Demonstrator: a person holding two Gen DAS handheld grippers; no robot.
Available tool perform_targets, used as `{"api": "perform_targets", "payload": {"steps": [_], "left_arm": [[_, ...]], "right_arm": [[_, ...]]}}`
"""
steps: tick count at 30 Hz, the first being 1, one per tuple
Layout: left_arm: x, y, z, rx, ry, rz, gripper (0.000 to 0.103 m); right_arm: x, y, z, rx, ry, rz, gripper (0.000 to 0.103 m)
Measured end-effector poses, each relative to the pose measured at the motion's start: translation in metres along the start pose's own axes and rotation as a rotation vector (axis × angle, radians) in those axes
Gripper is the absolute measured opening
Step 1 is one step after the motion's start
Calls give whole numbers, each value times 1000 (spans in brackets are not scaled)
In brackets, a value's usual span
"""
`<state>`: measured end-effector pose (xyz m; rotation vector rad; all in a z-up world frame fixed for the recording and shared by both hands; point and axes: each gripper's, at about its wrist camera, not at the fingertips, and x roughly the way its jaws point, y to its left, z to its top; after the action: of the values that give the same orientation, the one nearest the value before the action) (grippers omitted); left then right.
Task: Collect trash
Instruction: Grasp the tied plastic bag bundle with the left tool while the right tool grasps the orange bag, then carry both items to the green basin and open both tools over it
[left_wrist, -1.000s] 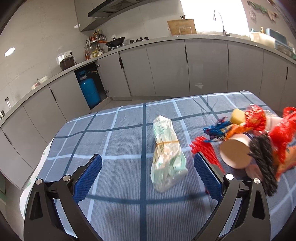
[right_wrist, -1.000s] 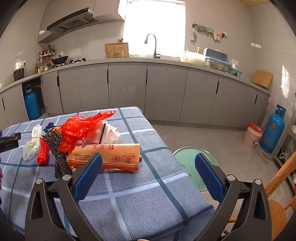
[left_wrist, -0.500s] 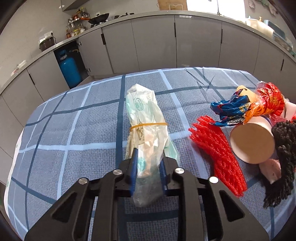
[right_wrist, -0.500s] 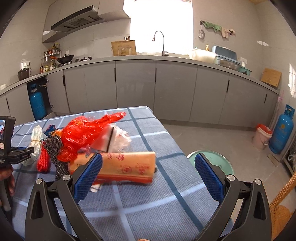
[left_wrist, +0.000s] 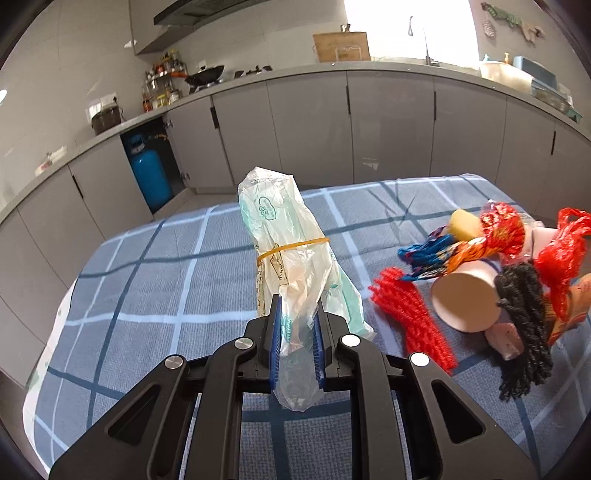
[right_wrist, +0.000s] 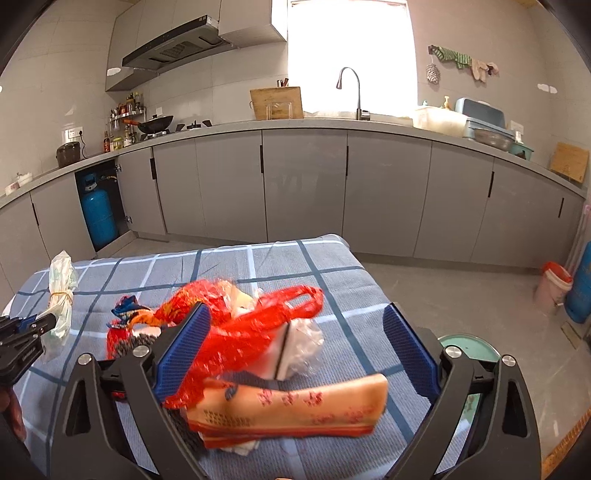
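My left gripper (left_wrist: 297, 341) is shut on a pale green plastic bag bundle (left_wrist: 291, 251) tied with a yellow rubber band and holds it up off the table; it also shows in the right wrist view (right_wrist: 61, 291). My right gripper (right_wrist: 295, 350) is open, its fingers either side of a trash pile: an orange printed packet (right_wrist: 291, 410), a red plastic bag (right_wrist: 255, 328) and a white block in clear film (right_wrist: 291, 347). In the left wrist view the pile holds red foam netting (left_wrist: 413, 317), a paper cup (left_wrist: 465, 299), a black net (left_wrist: 524, 325) and a blue wrapper (left_wrist: 428, 251).
The table has a blue checked cloth (left_wrist: 147, 295). A green round stool (right_wrist: 469, 343) stands by the table's right edge. An orange-lidded bin (right_wrist: 554, 284) and a blue gas cylinder (right_wrist: 581, 284) stand at the far right. Grey kitchen cabinets (right_wrist: 303, 184) line the back.
My left gripper closed on the green bag bundle and lifted it off the table. My right gripper moved forward and down over the orange packet and red bag, still open.
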<state>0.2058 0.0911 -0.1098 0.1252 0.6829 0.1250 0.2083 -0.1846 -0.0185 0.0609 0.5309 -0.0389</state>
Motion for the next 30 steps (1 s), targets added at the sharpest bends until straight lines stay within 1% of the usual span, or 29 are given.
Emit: {"api": "perform_targets", "payload": {"steps": [2,5,6,7,8,9,10,11,12,13,17,23,26,30], "left_arm": [[-3,-7,4,15,-14,-8,16],[-8,-17,8,35,-31,-26,16],[-9,-20,10,43,-37,-33,16],[-11,-24,12,51,-44,-40,16],[-14,-29,14,61,-54,-47,16],[-16,-32,16,68,-60,-54,16],[-18,-34,17,73,-65,-62,16],[-21,-36,19,78,-72,-73,16],[-23,-38,21,82,-77,-78,16],[-25,-40,22,86,-81,-81,16],[-35,-50,31,104,-107,-97,16],[-57,-68,48,129,-167,-128,16],[-66,-83,53,149,-188,-142,16],[-74,-106,60,186,-208,-195,16]], "right_arm": [[7,2,3,5,13,3,90],[19,4,3,10,52,15,82],[23,5,2,12,72,26,75],[27,6,1,13,92,41,64],[29,7,-2,11,105,46,57],[31,8,-3,4,118,51,39],[31,8,-3,1,121,58,28],[29,8,-5,0,119,64,22],[26,8,-4,-4,114,68,14],[22,8,-4,-9,106,73,11],[9,4,2,0,82,94,8],[-28,-10,23,19,-10,108,7],[-40,-21,30,26,-44,89,7],[-47,-43,36,42,-69,42,7]]}}
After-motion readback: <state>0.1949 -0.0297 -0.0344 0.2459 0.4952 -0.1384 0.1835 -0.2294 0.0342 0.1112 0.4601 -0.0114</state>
